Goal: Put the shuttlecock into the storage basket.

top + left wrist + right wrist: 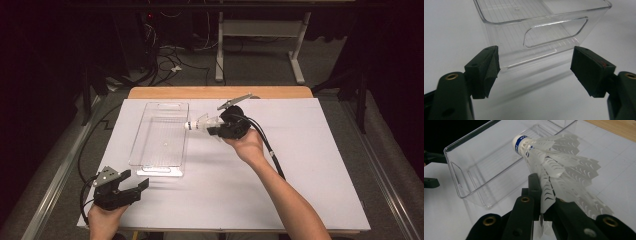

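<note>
R gripper (541, 202) clamped on shuttlecock (554, 162) skirt, cork fwd over clear bin (461, 177) rim.

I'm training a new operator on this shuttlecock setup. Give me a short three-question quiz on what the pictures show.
1. True or false: the right gripper is shut on the skirt of the shuttlecock.
2. Which way does the shuttlecock's white cork tip point? A) toward the clear plastic bin B) toward the person C) straight up
3. Fill in: the left gripper has its jaws ____, facing the bin's short end wall with the handle cutout.

Key
1. True: the jaws pinch the plastic skirt.
2. A: the tip is at the bin's right rim.
3. Open, with nothing between them.
</note>
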### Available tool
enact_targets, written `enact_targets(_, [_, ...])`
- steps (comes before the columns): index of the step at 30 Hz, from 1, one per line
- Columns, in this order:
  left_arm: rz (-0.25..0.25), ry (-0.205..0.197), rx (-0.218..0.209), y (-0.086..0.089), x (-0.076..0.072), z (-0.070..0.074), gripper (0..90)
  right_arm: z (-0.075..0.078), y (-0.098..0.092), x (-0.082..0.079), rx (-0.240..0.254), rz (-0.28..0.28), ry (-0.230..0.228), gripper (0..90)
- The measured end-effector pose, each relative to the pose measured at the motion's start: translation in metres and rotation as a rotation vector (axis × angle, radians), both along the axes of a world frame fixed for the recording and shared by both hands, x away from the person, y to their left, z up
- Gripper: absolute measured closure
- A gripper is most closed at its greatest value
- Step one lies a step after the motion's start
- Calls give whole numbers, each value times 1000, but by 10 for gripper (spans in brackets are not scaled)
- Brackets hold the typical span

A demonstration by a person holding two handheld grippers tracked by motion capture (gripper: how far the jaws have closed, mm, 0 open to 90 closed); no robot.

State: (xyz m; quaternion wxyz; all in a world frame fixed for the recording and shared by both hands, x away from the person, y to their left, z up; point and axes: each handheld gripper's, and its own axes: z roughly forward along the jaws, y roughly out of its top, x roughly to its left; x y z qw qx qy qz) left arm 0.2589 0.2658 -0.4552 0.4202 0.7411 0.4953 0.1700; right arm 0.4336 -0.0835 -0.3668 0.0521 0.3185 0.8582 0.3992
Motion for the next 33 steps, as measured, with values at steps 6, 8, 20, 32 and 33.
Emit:
enact_targets(6, [-1, 0, -2, 0, 0, 0, 241, 1, 10, 3, -9, 15, 3, 892])
enact_targets(8, [-2, 1, -1, 0, 0, 0, 242, 2, 13, 4, -11, 21, 0, 892])
enact_targets(20, [-2, 2, -4, 0, 0, -1, 242, 3, 26, 8, -21, 35, 9, 892])
enact_targets(32, [-4, 3, -4, 0, 0, -1, 242, 2, 42, 13, -30, 49, 15, 892])
enact_targets(33, [-4, 3, -4, 0, 0, -1, 242, 2, 44, 14, -32, 51, 16, 892])
